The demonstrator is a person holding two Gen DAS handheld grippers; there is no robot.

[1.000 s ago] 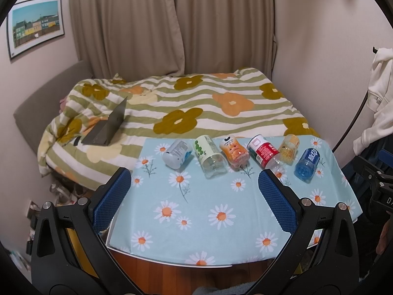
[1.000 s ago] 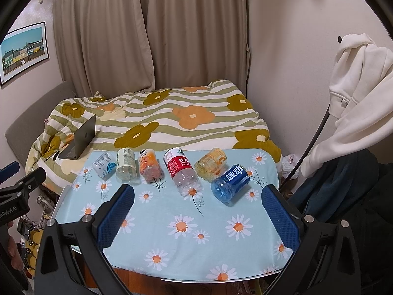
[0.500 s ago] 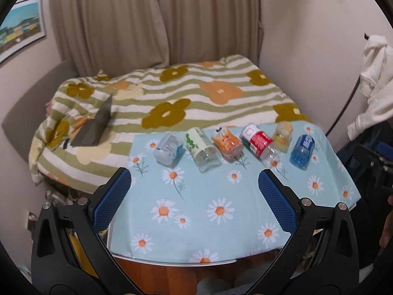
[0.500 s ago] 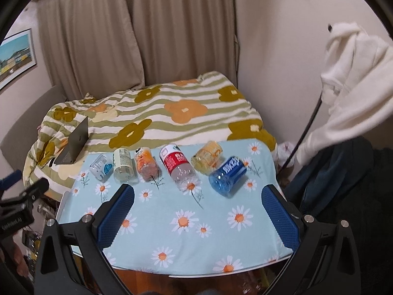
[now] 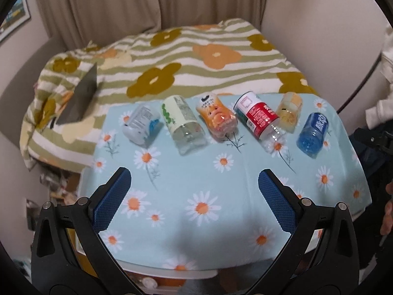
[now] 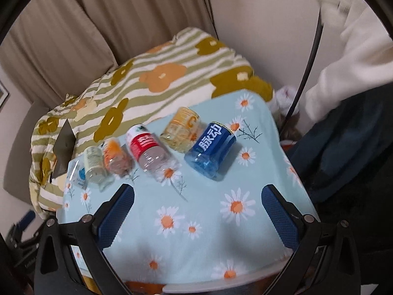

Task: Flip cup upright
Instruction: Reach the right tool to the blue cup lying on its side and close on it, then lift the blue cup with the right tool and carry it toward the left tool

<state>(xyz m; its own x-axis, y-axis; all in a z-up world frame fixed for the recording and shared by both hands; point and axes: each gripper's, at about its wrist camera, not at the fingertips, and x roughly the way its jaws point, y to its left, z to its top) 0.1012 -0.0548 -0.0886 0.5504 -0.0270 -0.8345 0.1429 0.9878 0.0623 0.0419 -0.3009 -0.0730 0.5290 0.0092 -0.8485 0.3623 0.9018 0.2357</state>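
Several cut-bottle cups lie on their sides in a row on a daisy-print tablecloth (image 5: pixel 196 184): a white-blue cup (image 5: pixel 142 127), a green-label cup (image 5: pixel 183 126), an orange cup (image 5: pixel 217 119), a red-label cup (image 5: pixel 258 118), a yellow cup (image 5: pixel 288 111) and a blue cup (image 5: pixel 313 132). In the right wrist view the blue cup (image 6: pixel 211 151) is nearest, with the yellow cup (image 6: pixel 181 130) and red-label cup (image 6: pixel 147 150) beside it. My left gripper (image 5: pixel 194 184) is open and empty, short of the row. My right gripper (image 6: pixel 197 201) is open and empty, just short of the blue cup.
A bed with a striped flower duvet (image 5: pixel 184 61) lies behind the table, with a grey laptop (image 5: pixel 81 98) on it. Curtains (image 5: pixel 147 2) hang behind. White clothing (image 6: pixel 348 56) and dark fabric (image 6: pixel 348 147) hang at the right of the table.
Both grippers have moved forward and lower toward the table; the cups look larger. The right view has tilted and swung toward the blue cup. No cup has moved.
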